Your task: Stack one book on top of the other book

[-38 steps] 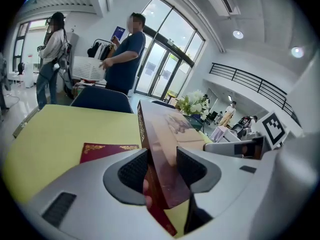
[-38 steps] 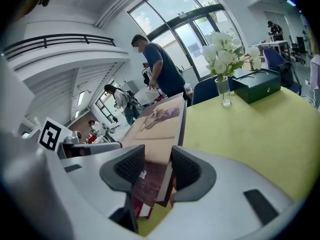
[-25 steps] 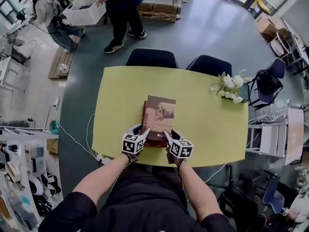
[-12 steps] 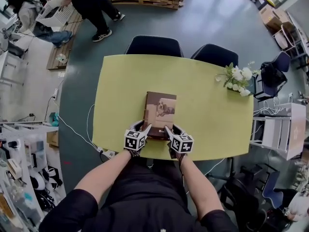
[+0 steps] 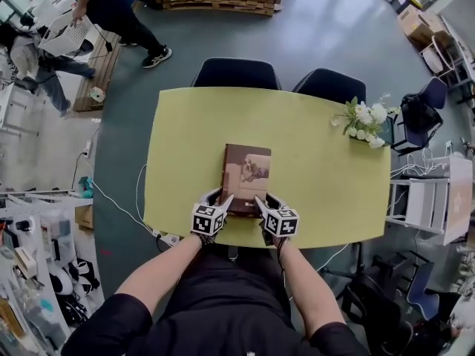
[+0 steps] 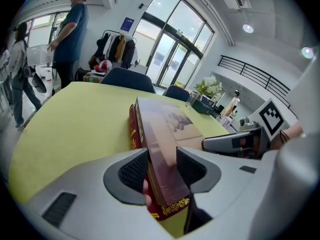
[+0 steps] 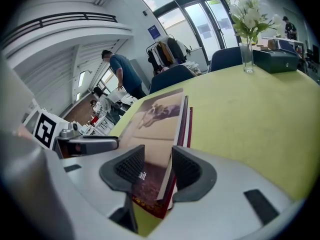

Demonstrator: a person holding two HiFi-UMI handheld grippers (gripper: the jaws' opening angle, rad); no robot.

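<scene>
A brown book (image 5: 247, 170) lies on top of a dark red book (image 5: 223, 178) in the middle of the yellow-green table (image 5: 326, 176). The red one shows as a strip along its left side. My left gripper (image 5: 220, 197) is shut on the brown book's near left corner. My right gripper (image 5: 264, 198) is shut on its near right corner. In the left gripper view the brown book (image 6: 165, 129) fills the space between the pads (image 6: 135, 170), with the red book (image 6: 132, 131) showing beside and beneath it. The right gripper view shows the same hold on the brown book (image 7: 157, 116), above the red book's edge (image 7: 189, 126).
A vase of white flowers (image 5: 364, 121) stands at the table's far right. Two dark chairs (image 5: 235, 73) are tucked in on the far side. A white cart (image 5: 423, 206) stands to the right. People (image 5: 104, 6) move about on the floor at the far left.
Both grippers have come down with the brown book, which now rests squarely on the red one. The people in the background have walked to the left.
</scene>
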